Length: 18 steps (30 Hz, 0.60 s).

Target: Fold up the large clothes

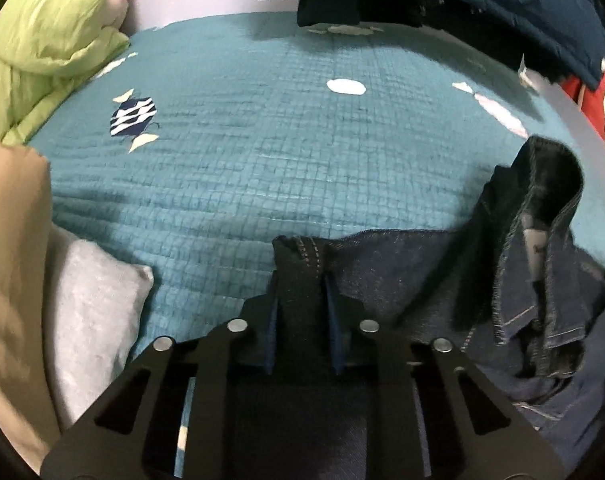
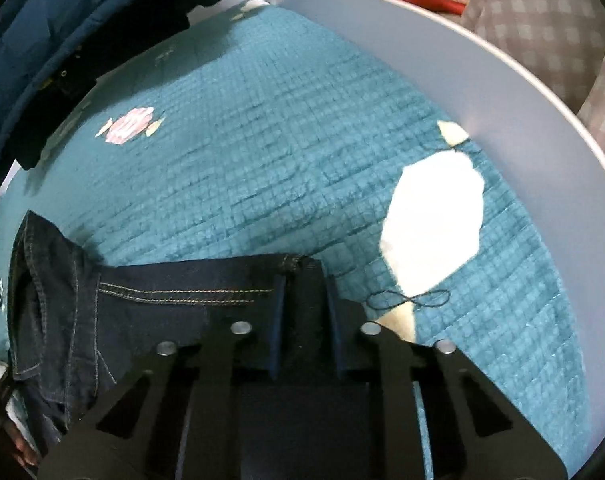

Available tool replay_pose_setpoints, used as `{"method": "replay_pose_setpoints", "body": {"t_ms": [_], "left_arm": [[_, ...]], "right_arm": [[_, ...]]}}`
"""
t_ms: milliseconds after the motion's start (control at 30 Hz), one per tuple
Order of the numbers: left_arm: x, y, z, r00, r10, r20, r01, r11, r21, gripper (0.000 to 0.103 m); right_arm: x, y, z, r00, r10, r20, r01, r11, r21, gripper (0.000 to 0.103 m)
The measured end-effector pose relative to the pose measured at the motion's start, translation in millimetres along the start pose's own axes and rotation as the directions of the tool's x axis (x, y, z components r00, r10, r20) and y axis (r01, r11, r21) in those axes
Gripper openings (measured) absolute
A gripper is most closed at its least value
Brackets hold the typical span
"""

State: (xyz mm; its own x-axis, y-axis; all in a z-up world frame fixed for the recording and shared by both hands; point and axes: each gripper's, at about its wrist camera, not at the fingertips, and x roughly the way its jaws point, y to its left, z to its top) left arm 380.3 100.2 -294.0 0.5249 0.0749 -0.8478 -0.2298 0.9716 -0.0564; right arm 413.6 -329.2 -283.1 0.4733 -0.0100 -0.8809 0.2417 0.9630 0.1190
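now both grippers hold dark jeans above a teal quilt.
left gripper (image 1: 302,300) and right gripper (image 2: 304,304) each have jaws clamped on the jeans (image 1: 402,276) hem, low in frame.

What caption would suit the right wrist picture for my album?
Right claw clamps the jeans by an edge above a teal quilt.

The jeans (image 1: 402,280) run off the lower right edge in the left wrist view, so their legs are unseen. Denim fills the gap between each claw's fingers, hiding the inner pads. On the bed, the dark coat (image 2: 62,20) is cropped at the top; the white garment label (image 1: 536,248) is perhaps printed, but unreadable.
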Motion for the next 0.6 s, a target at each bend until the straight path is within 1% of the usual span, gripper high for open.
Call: {"method": "replay_pose_setpoints", "body": {"t_ms": [67,167,300,433,600], "left_arm": [[-3,1,0,1.000,-0.010,-0.004,0.010,1.000,-0.009,0.016],[-10,0,0,1.000,-0.004,0.006,0.004,1.000,-0.008,0.016],[-23,-5,0,1.000,0.002,0.020,-0.002,1.000,0.002,0.014],[-38,-10,1,1.000,0.002,0.031,-0.003,0.999,0.034,0.014],[-62,-14,2,0.999,-0.018,0.039,0.016,0.999,0.049,0.014]], "right_arm": [[-1,-3,1,1.000,0.009,0.000,-0.009,1.000,0.012,0.014],[-9,-7,0,0.999,0.035,0.010,-0.035,0.999,0.031,0.012],[-26,-6,-2,0.999,0.041,0.033,-0.041,0.999,-0.001,0.011],[-45,-2,-2,0.998,0.045,0.050,-0.045,0.999,-0.010,0.010],[-69,1,-2,0.996,0.063,0.065,-0.061,0.998,-0.021,0.010]]}}
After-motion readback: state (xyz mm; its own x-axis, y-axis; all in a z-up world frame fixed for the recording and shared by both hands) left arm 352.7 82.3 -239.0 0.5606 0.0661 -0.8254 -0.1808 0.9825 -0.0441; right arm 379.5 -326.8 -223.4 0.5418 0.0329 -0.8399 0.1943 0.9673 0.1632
